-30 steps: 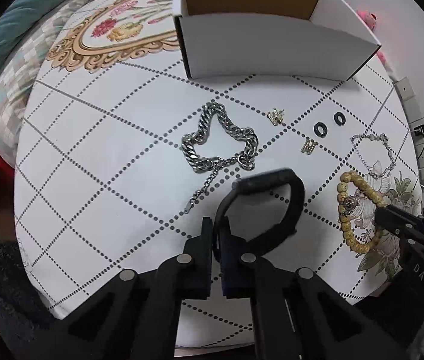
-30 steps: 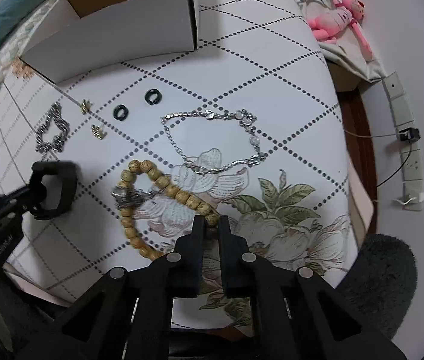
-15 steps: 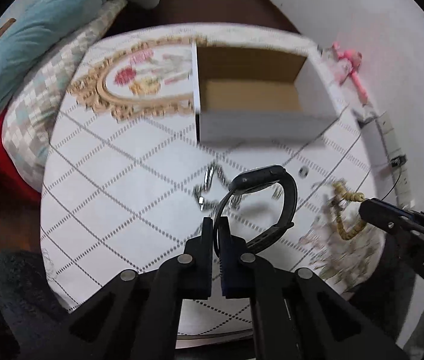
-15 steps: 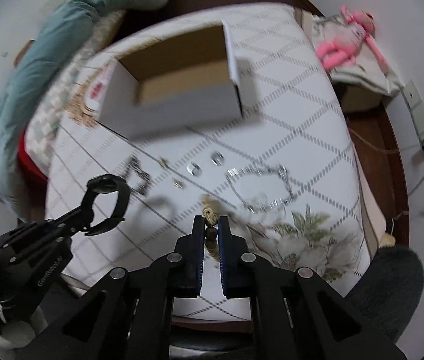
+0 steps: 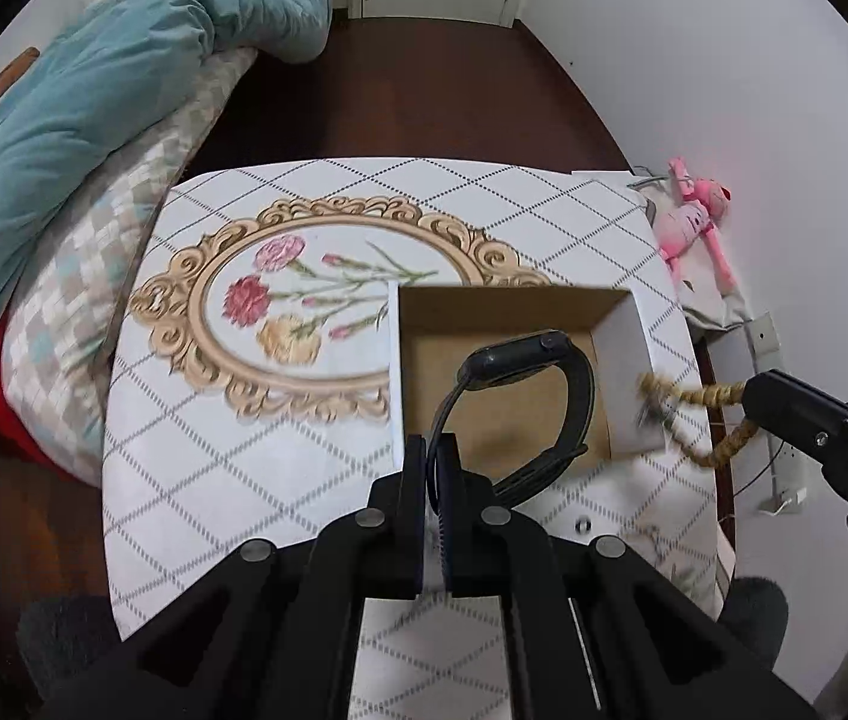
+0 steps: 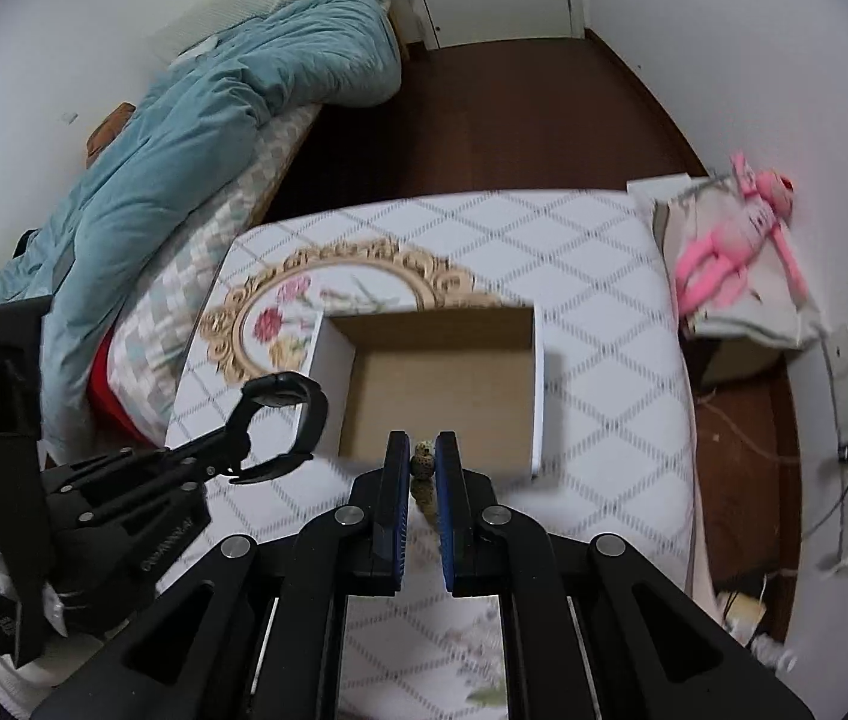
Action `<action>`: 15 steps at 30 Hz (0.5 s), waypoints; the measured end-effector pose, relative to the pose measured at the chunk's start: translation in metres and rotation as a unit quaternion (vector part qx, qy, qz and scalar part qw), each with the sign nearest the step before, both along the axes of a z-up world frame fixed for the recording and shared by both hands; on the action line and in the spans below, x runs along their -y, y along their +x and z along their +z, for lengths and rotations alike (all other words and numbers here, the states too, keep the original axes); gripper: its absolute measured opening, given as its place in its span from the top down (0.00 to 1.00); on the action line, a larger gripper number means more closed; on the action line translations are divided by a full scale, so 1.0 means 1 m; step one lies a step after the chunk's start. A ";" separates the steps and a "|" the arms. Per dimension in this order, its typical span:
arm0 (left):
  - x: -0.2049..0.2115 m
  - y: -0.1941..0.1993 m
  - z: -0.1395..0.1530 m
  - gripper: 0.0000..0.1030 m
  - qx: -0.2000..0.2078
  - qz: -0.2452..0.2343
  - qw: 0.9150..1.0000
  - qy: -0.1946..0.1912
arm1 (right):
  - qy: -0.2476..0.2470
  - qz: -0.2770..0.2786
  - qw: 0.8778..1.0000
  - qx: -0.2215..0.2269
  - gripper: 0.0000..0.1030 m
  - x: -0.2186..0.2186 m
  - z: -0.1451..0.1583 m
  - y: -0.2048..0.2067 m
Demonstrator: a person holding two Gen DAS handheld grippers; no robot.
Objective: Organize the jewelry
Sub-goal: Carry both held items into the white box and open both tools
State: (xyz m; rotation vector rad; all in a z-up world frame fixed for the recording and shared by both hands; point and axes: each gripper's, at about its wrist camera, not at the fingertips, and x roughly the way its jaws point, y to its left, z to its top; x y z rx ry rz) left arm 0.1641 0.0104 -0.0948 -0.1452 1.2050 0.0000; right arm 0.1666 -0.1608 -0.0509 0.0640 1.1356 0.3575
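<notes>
We see plain white walls [image 5: 694, 60], a dark brown wooden floor [image 5: 424, 90] and a rumpled teal quilted duvet [image 5: 94, 90] at left.

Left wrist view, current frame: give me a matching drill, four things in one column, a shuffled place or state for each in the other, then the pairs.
Things:
1. black watch
2. bead bracelet
3. cardboard box
4. pink plush toy

Places or states:
A. open-topped, standing on the tablecloth
B. lying off the table by the wall
C. clamped in the left hand-held gripper
D. dangling from the right hand-held gripper

Pairs: 1-C, 2-D, 3-A, 4-B
</notes>
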 end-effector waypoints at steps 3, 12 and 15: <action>0.000 0.023 -0.008 0.98 -0.007 0.000 1.000 -0.003 | -0.002 -0.007 1.000 -0.004 0.91 -0.003 -0.005 0.026; 0.002 0.062 -0.028 0.75 -0.031 0.009 0.999 -0.019 | 0.024 -0.017 0.998 -0.050 0.91 -0.006 -0.043 0.077; -0.001 0.061 -0.028 0.21 -0.022 0.017 0.999 -0.015 | 0.026 -0.015 0.996 -0.081 0.90 -0.005 -0.065 0.087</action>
